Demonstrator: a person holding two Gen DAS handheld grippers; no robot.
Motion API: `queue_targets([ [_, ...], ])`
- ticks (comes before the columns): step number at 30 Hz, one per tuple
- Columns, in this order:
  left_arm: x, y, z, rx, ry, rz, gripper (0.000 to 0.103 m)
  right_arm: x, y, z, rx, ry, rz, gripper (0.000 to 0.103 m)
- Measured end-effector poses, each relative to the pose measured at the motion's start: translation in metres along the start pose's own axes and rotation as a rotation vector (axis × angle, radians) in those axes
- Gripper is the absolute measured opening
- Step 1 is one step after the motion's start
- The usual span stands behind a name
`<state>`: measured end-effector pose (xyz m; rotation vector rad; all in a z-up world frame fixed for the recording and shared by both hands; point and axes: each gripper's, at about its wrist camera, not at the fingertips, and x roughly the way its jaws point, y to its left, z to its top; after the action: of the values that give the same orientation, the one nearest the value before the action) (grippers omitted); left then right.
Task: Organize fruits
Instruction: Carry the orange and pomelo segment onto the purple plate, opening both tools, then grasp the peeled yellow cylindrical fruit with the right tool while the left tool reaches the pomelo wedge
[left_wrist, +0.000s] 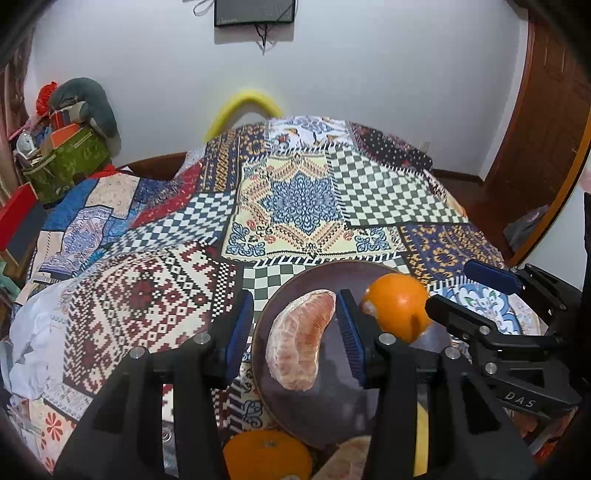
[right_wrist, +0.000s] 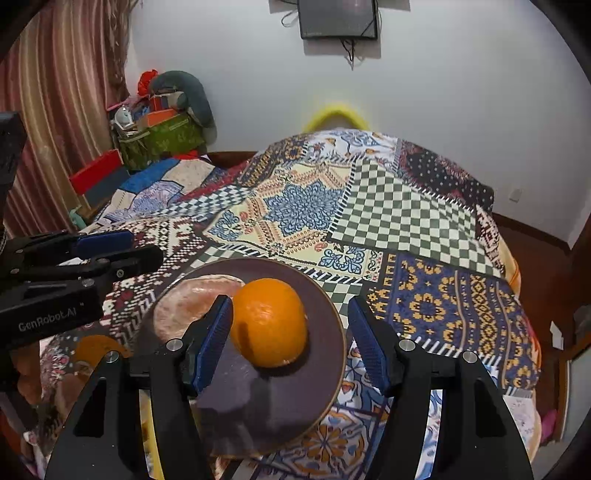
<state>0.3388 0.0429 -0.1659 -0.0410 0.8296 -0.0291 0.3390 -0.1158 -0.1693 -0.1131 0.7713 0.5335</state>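
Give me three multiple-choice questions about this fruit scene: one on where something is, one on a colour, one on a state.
1. Where is the orange seen between the right fingers?
A) on the plate
B) on the floor
C) in a bowl

2. What colour are the pads on those fingers?
A) red
B) blue
C) white

3. The wedge on the plate is:
A) peeled
B) still in its rind
C) wrapped in foil

Answers:
1 A, it rests on the plate's dark surface.
2 B, both pads show blue.
3 A, its pale flesh and membrane are bare.
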Motion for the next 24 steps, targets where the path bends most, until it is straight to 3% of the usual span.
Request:
queue_targets([
  [6,-0.038,0.001,-0.006,0.0,-0.043,0.001,0.046,-0.027,0.01,-0.005,-0.009,-0.026,-0.003,0.061],
  [12,-0.072,0.003,-0.022,-0.008,-0.073,0.008,0.054,-0.049,0.019,-0.015,-0.005,-0.025,0.009,0.061],
  [24,-0.109,0.004,-0.066,-0.002,-0.056,-0.003,0.059,-0.079,0.039,-0.044,-0.013,-0.007,0.021,0.062],
])
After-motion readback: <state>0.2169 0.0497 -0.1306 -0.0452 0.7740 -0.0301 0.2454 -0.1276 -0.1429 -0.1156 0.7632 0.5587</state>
